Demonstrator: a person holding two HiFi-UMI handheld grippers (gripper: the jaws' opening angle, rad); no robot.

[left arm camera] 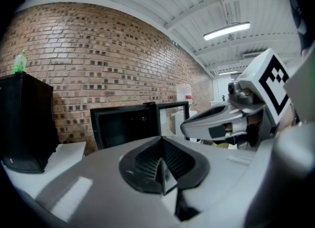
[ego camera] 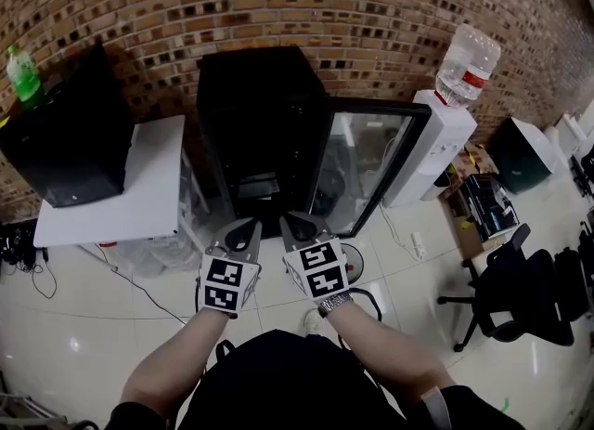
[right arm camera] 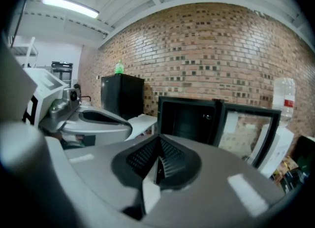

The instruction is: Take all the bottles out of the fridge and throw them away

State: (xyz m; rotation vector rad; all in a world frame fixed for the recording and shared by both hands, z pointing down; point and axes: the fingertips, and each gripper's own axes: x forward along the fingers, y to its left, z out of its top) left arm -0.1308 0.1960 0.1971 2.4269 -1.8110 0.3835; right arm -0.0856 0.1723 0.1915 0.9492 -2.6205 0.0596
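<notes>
Head view: we hold the left claw [ego camera: 243, 231] and the right claw [ego camera: 299, 227] side by side, close together, both pointing ahead.

Left gripper view: left jaws clenched, ribbed pads meeting, nothing between them.

Right gripper view: the same, jaws clenched on nothing.

Straight ahead of both claws, clear of them: tall black fridge [ego camera: 264, 122]. Its black-framed glass door [ego camera: 371, 166] is swung open ahead-right of the right claw. The interior is dark, and we cannot tell what it holds.

Ahead-left of the left claw: flat white table [ego camera: 130, 187] carrying a black box-shaped cabinet [ego camera: 65, 149]. A green plastic bottle [ego camera: 22, 73] stands upright on top.

Farther, right of the right claw: white water dispenser [ego camera: 432, 140] with a clear upturned jug [ego camera: 467, 63].

Behind everything: red brick wall [ego camera: 278, 1].
</notes>
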